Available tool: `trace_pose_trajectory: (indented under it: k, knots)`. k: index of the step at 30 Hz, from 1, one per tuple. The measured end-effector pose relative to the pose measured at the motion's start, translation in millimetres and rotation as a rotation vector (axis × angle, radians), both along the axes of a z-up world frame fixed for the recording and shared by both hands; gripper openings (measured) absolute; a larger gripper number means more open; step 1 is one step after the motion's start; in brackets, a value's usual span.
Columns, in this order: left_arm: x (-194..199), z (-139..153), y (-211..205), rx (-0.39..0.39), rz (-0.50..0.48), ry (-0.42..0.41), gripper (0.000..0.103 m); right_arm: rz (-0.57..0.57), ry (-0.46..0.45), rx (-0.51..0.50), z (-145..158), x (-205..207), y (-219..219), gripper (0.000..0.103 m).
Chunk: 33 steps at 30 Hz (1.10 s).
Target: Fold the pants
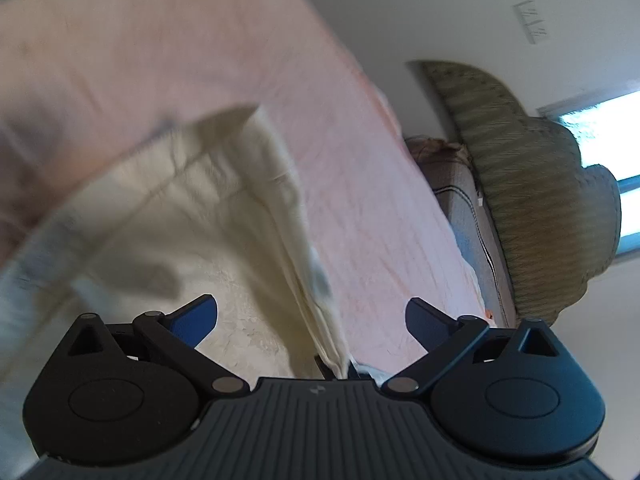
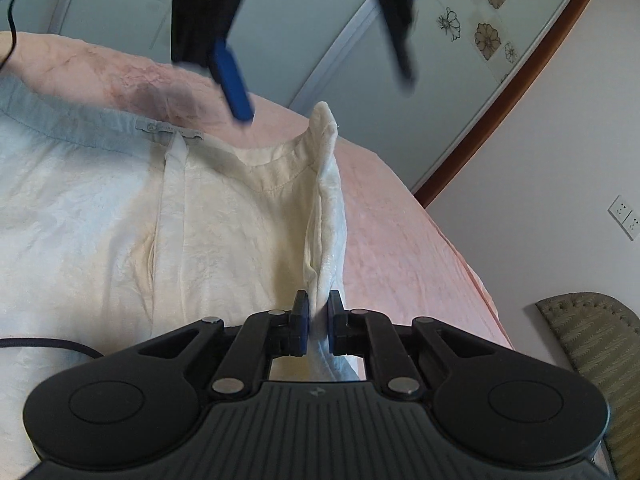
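Observation:
Cream-white pants [image 2: 100, 216] lie spread on a pink bedsheet [image 2: 400, 232], waistband with a grey label [image 2: 168, 128] toward the far side. My right gripper [image 2: 318, 320] is shut on a raised fold at the pants' right edge [image 2: 328, 200]. My left gripper [image 1: 312, 316] is open, its blue pads wide apart, with the pants' edge [image 1: 320, 320] hanging between them and no grip. It also shows, blurred, at the top of the right wrist view [image 2: 320, 60], above the waistband. The pants [image 1: 180, 220] fill the lower left of the left wrist view.
The pink sheet [image 1: 360, 180] covers the bed. A woven olive chair [image 1: 540, 200] stands beside the bed, also low right in the right wrist view [image 2: 592, 340]. A sliding wardrobe with flower decals [image 2: 480, 20] stands behind. A black cable [image 2: 48, 346] lies on the pants.

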<state>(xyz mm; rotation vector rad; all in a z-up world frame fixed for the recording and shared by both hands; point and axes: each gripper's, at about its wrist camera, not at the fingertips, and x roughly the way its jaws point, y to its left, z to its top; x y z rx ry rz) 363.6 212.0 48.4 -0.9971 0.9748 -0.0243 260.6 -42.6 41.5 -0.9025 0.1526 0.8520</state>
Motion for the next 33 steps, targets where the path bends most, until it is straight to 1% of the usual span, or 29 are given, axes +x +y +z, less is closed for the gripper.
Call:
trace_pose_trajectory:
  k: [1,3,4,5,6,7,8,10,12,13,15,16,18,19,20,22,24,25,26,27,29,30,33]
  knots:
    - [10,-13,4,-0.035,0.004,0.008,0.094,0.001,-0.004,0.007,1,-1,-1,0.009]
    - [21,-30,12,-0.051,0.064,0.043,0.067,0.007,-0.008,0.013,3,-7,-5,0.009]
    - [21,-35,15,-0.065,0.094,0.048,0.058,0.011,-0.015,0.006,2,-9,-7,0.009]
    - [17,-40,17,-0.083,0.109,0.033,0.035,0.015,-0.020,-0.001,1,-12,-8,0.009]
    - [12,-42,17,-0.096,0.108,0.019,0.017,0.018,-0.021,-0.009,1,-14,-8,0.009]
    - [5,-43,17,-0.098,0.110,0.008,0.014,0.019,-0.019,-0.017,-1,-16,-9,0.009]
    - [-3,-42,17,-0.096,0.113,-0.012,0.008,0.018,-0.014,-0.034,-2,-17,-10,0.009]
    - [-22,-38,16,-0.075,0.110,-0.061,0.006,0.011,-0.015,-0.077,-6,-19,-12,0.011]
    - [-38,-32,14,-0.058,0.090,-0.102,0.005,-0.009,-0.076,-0.120,-11,-23,-21,0.013]
    - [-45,-29,12,-0.049,0.078,-0.119,0.005,-0.025,-0.089,-0.134,-10,-22,-28,0.013]
    - [-55,-20,7,-0.014,0.064,-0.155,0.005,-0.061,-0.059,-0.127,-6,-15,-42,0.016]
    - [-59,-15,4,0.017,0.062,-0.174,0.005,-0.086,-0.043,-0.125,-3,-12,-49,0.019]
    - [-69,-6,0,0.067,0.048,-0.213,0.005,-0.152,-0.064,-0.161,-3,-4,-58,0.043]
    - [-72,-3,-3,0.082,0.045,-0.228,0.005,-0.174,-0.083,-0.190,-4,1,-63,0.046]
    - [-73,-2,-4,0.089,0.042,-0.235,0.005,-0.187,-0.094,-0.208,-5,6,-68,0.046]
    - [-79,-2,-5,0.093,0.040,-0.236,0.005,-0.202,-0.070,-0.213,-4,21,-75,0.046]
    - [-85,-2,-7,0.091,0.043,-0.236,0.005,-0.214,-0.021,-0.237,-5,36,-74,0.043]
    - [-89,-2,-6,0.098,0.046,-0.240,0.005,-0.216,0.008,-0.246,-5,40,-71,0.035]
    - [-94,0,-4,0.115,0.050,-0.249,0.005,-0.217,0.022,-0.248,-4,39,-68,0.015]
    - [-98,3,-3,0.134,0.050,-0.262,0.006,-0.217,0.010,-0.257,-4,34,-65,0.011]
    - [-111,8,4,0.146,0.044,-0.291,0.005,-0.206,-0.067,-0.301,-5,12,-60,0.009]
    - [-119,11,7,0.147,0.032,-0.312,0.006,-0.201,-0.086,-0.301,-4,-1,-61,0.008]
    - [-144,16,11,0.149,-0.005,-0.362,0.006,-0.206,-0.119,-0.256,5,-40,-71,0.006]
